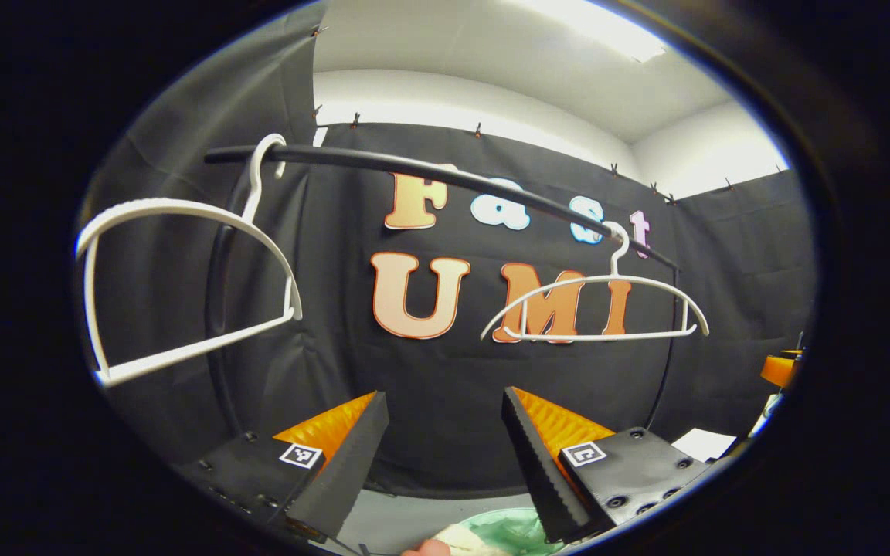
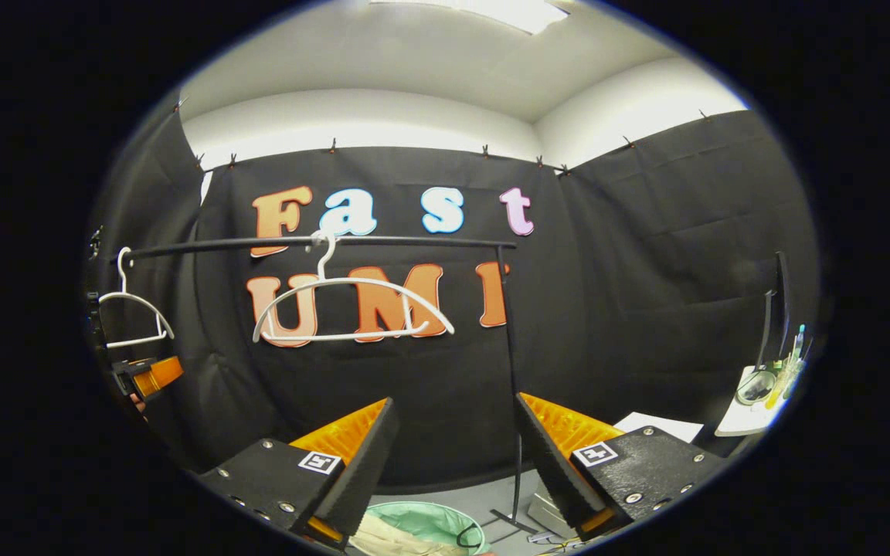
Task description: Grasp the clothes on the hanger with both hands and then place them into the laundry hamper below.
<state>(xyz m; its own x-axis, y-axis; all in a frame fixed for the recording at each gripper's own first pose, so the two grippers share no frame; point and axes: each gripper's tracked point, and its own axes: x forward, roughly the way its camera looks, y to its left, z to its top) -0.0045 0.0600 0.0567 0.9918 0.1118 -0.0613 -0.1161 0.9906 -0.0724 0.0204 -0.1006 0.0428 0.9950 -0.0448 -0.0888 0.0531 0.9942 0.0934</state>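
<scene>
Two bare white hangers hang on the black rail [image 1: 445,174]: one close by at the left [image 1: 182,286], one farther along [image 1: 596,309]. My left gripper [image 1: 443,398] is open and holds nothing, below the rail between the hangers. Under it lies the green hamper [image 1: 518,525] with a cream cloth [image 1: 464,538] in it. My right gripper [image 2: 456,401] is open too and holds nothing. Below it are the same hamper [image 2: 445,519] and the cloth [image 2: 387,537]. The hangers [image 2: 352,309] [image 2: 132,316] hang ahead, up and to its left.
The rail's upright post [image 2: 512,386] stands just ahead of my right gripper, its foot on the grey floor. A white shelf with small items [image 2: 762,394] is at the far right. A white sheet [image 2: 661,425] lies nearby. My left gripper [image 2: 147,376] shows at the left edge.
</scene>
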